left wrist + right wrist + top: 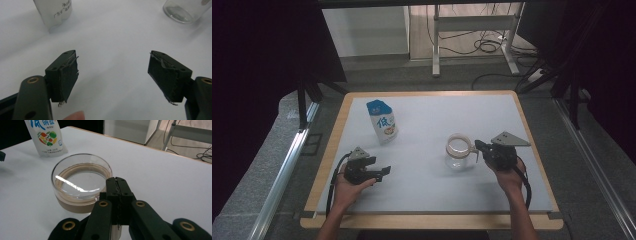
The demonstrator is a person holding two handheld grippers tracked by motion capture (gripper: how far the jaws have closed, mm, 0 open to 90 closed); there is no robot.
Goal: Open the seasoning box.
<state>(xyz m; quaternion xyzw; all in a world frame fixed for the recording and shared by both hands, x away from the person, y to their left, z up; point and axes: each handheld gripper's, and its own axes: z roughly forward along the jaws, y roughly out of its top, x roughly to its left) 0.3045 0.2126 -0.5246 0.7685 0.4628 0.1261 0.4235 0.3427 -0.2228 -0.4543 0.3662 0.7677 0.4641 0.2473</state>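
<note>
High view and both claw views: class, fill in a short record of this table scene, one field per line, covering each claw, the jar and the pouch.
left claw: open, nothing between its pads, resting low at the table's near left
right claw: shut, at the jar's rim
glass jar: upright, clear lid on top
pouch: white and blue, standing at the far left
pouch and jar: apart

Pouch (53,11) top cut off by frame edge (print blurred); jar (186,10) rim cut off too.
</note>
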